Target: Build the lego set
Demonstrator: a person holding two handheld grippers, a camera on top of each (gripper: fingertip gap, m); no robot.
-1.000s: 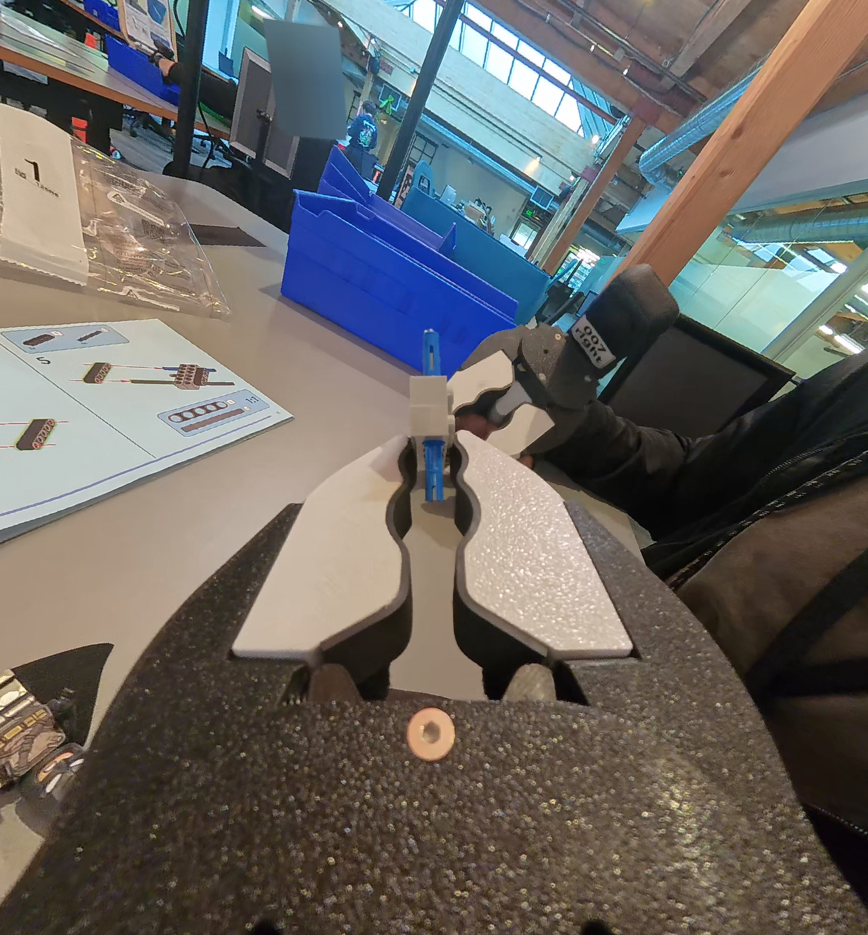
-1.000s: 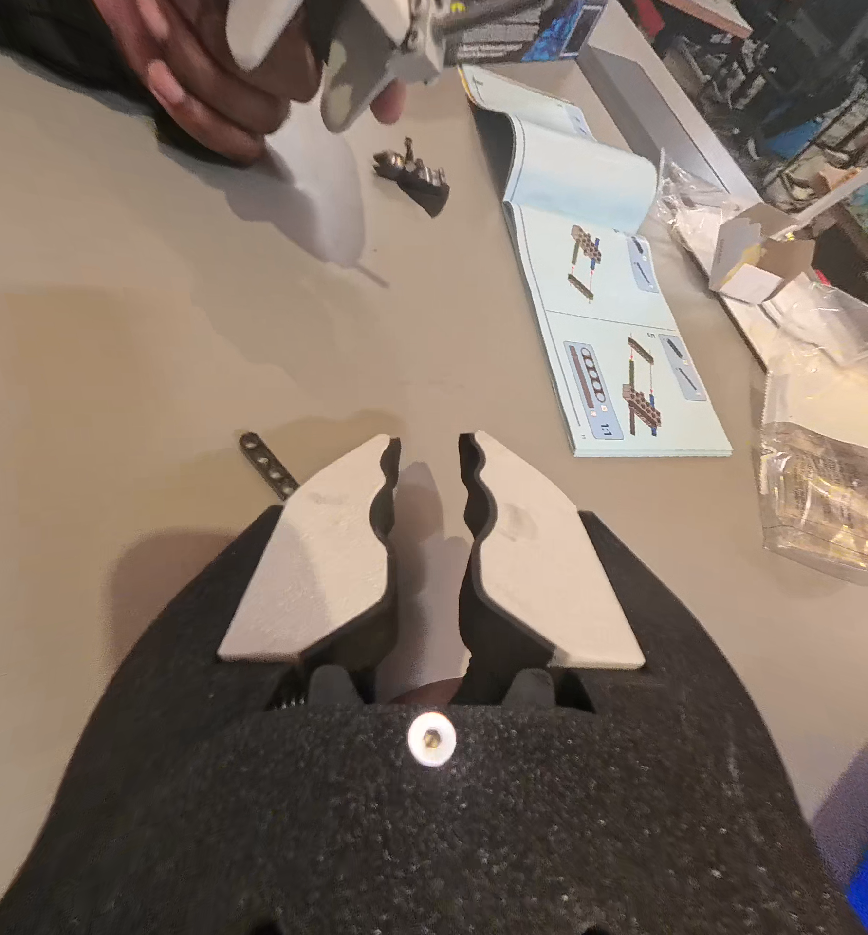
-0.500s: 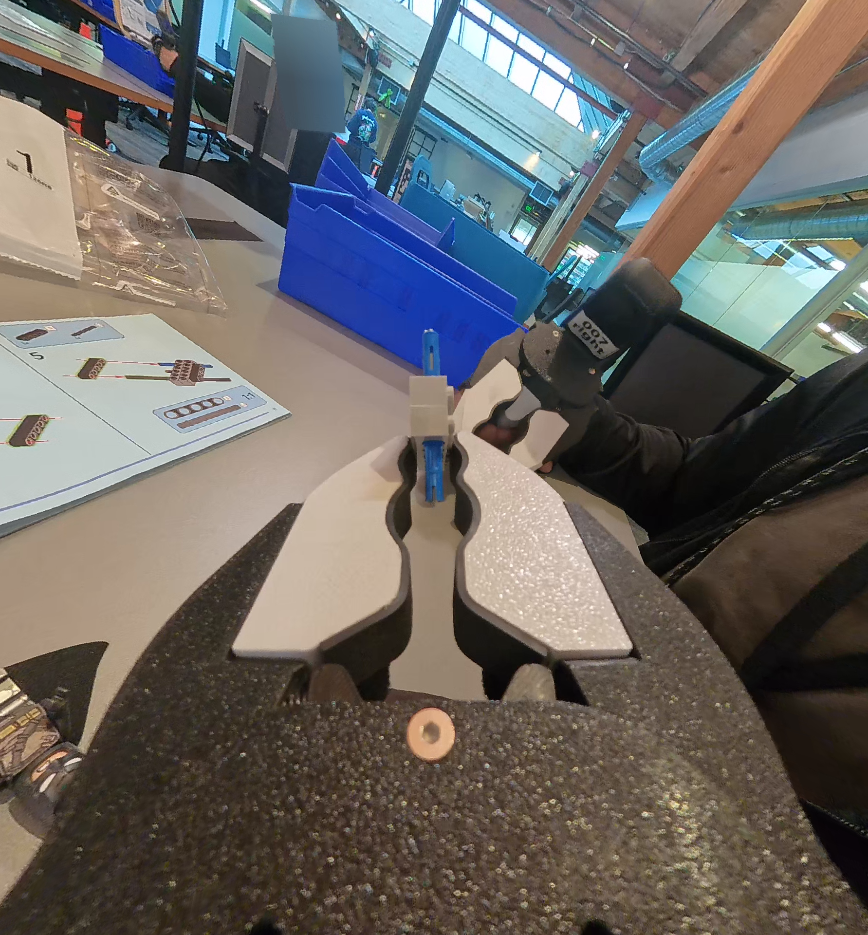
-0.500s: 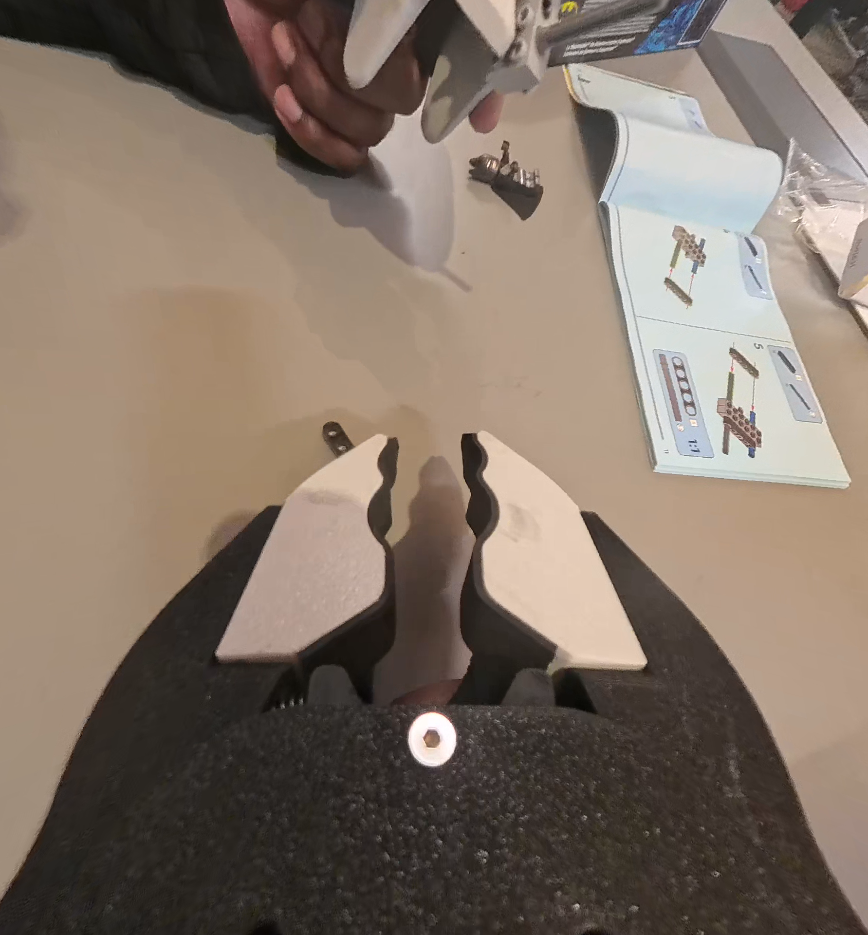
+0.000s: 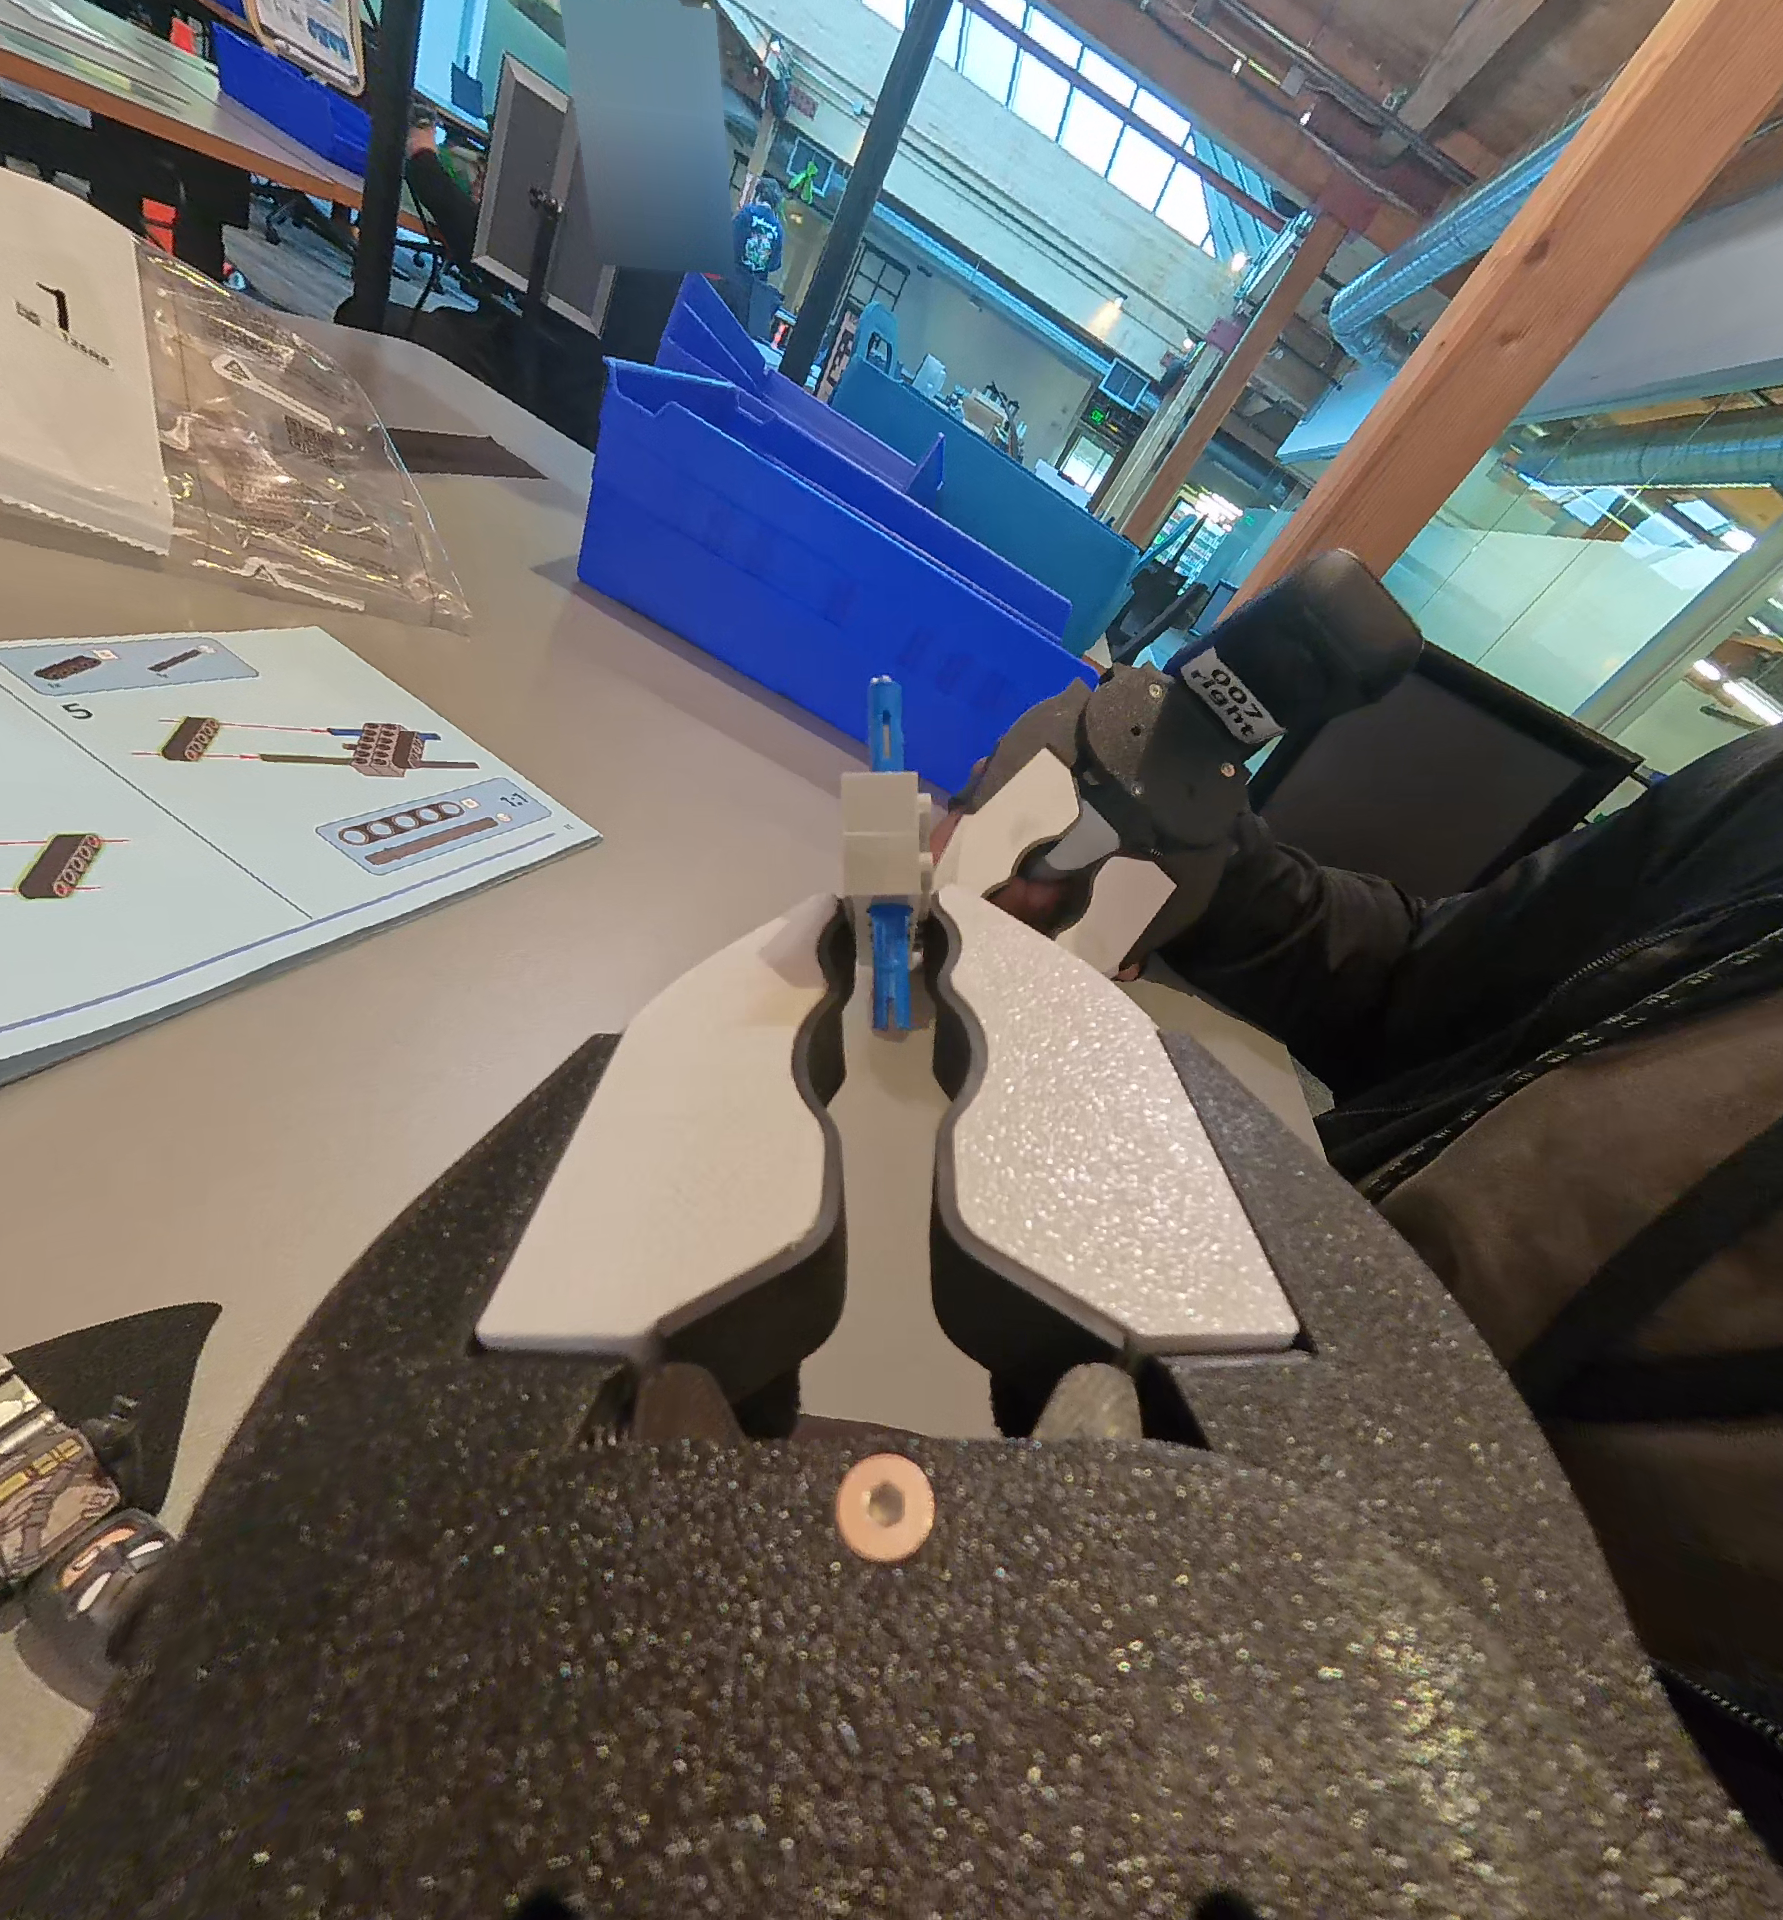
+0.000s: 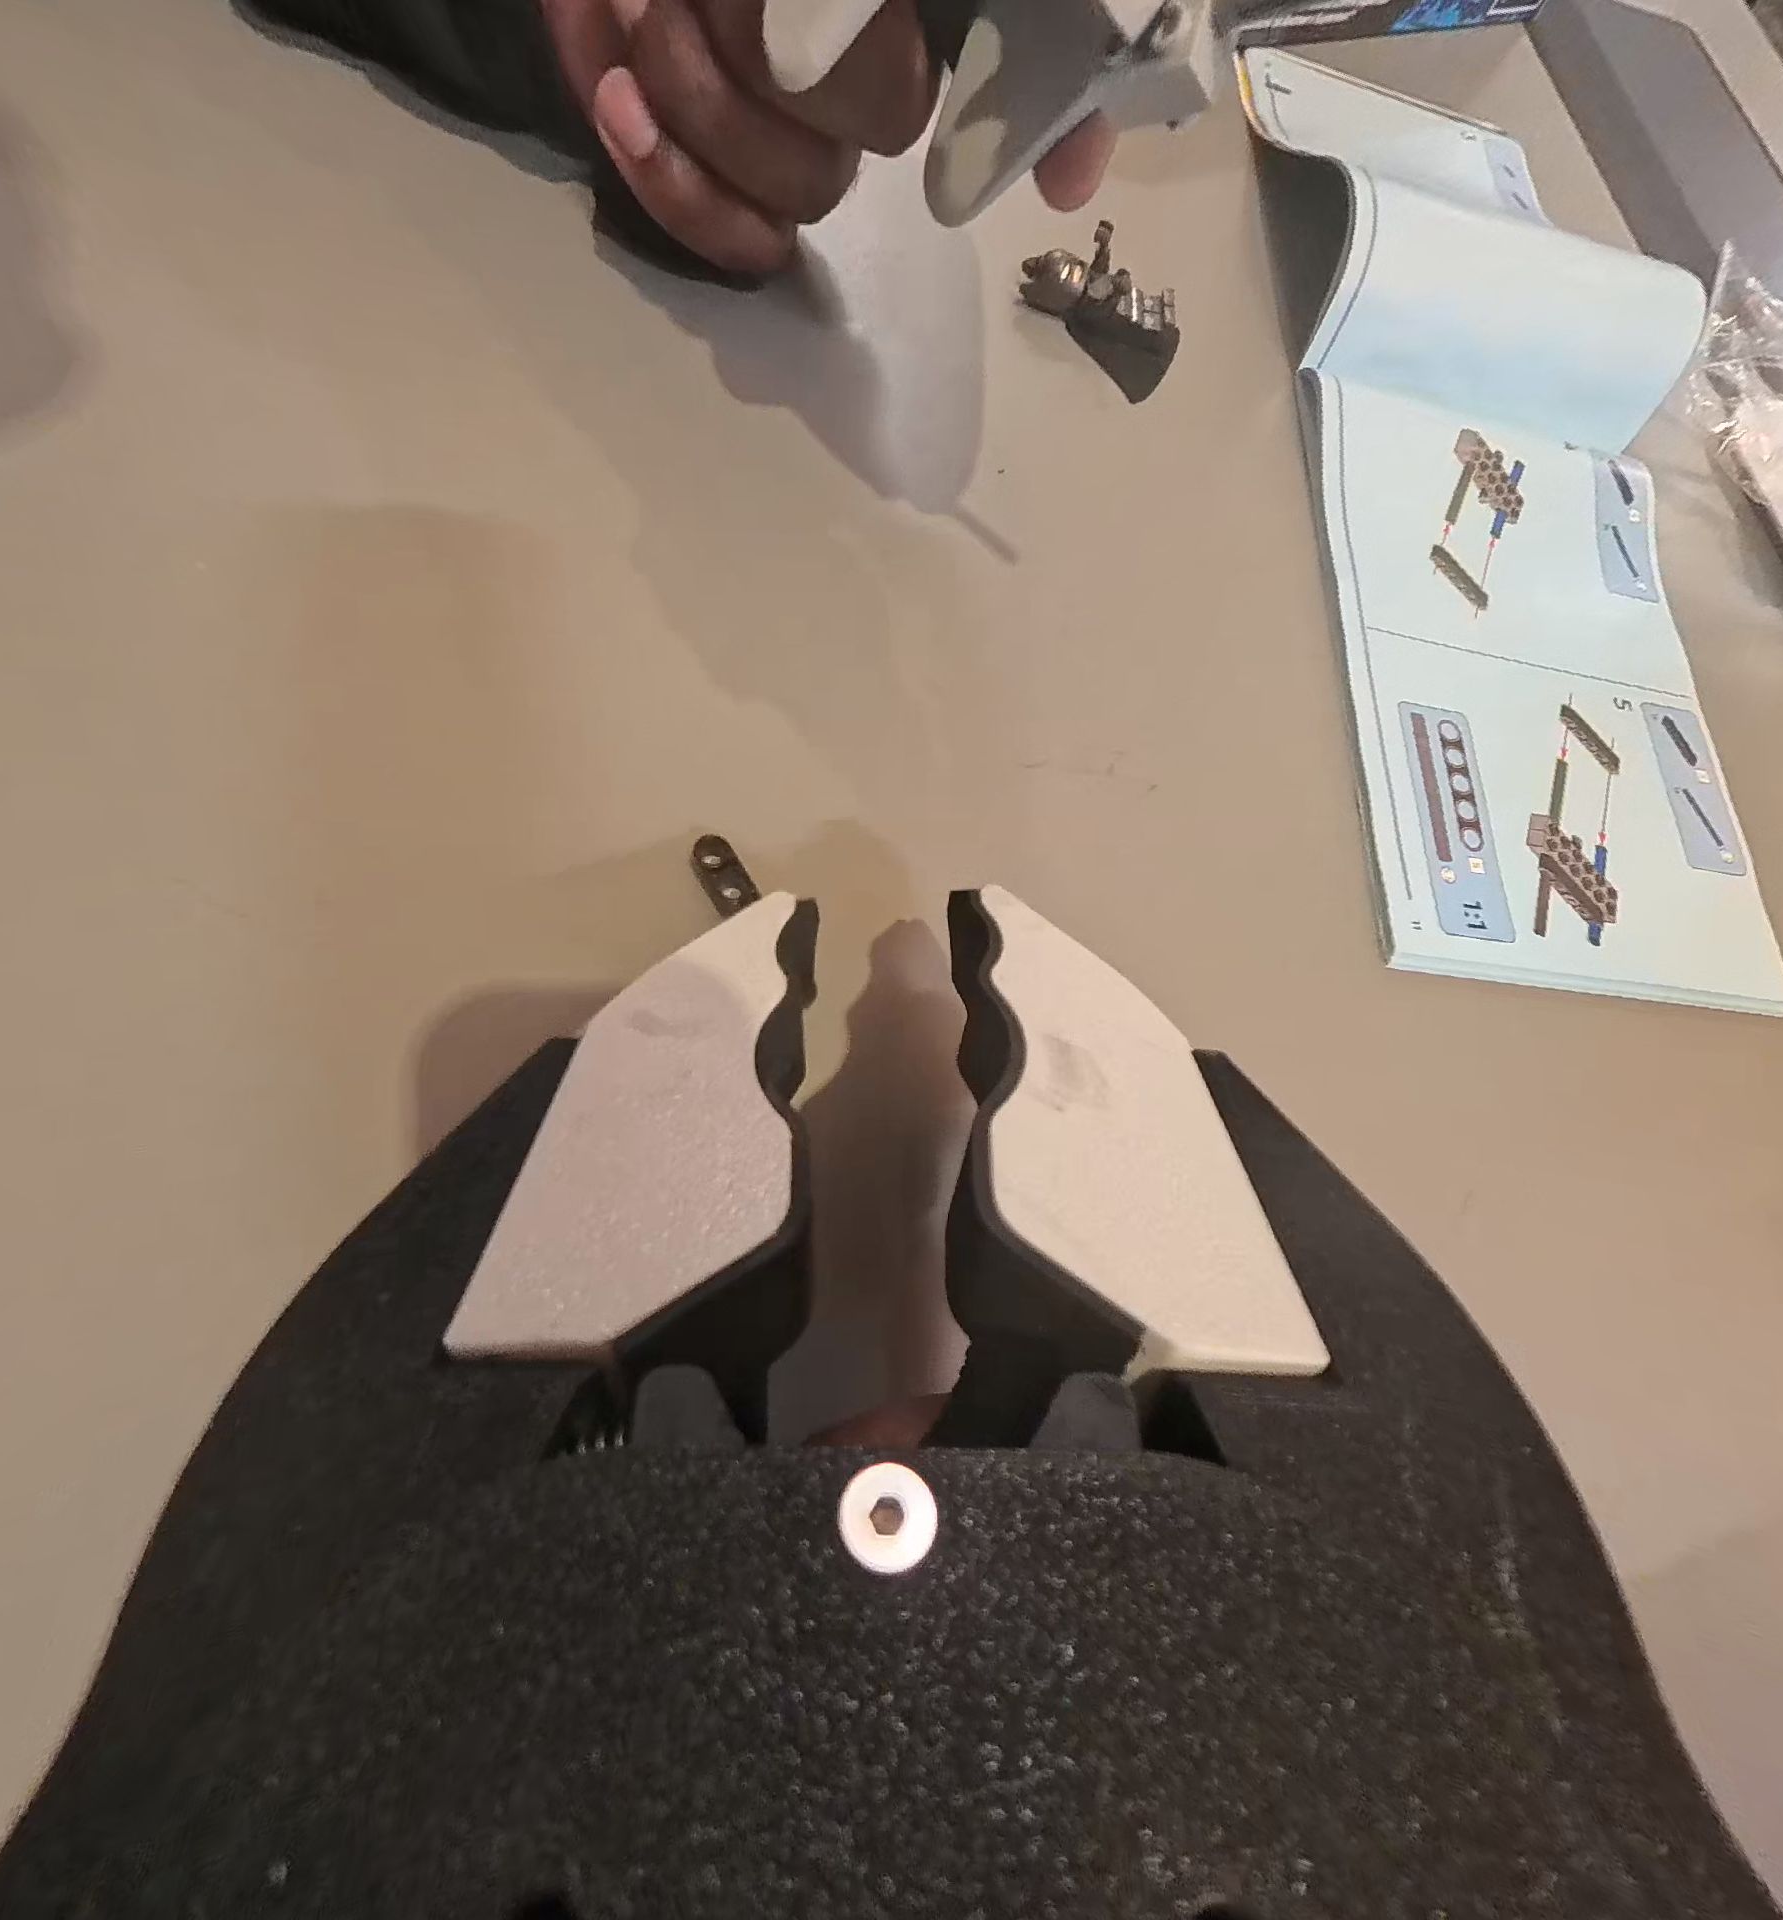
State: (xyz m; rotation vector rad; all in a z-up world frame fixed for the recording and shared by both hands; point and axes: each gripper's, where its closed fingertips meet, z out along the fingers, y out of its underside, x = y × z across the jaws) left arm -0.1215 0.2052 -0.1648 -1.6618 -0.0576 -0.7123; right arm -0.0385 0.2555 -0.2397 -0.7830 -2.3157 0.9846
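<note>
Grey brick on blue pin, clamped upright.

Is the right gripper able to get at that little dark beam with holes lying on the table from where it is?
Probably yes. The right gripper is open with nothing between its fingers, and the dark beam lies on bare table just past its left fingertip, partly hidden under it. A slight shift left should line it up.
</note>
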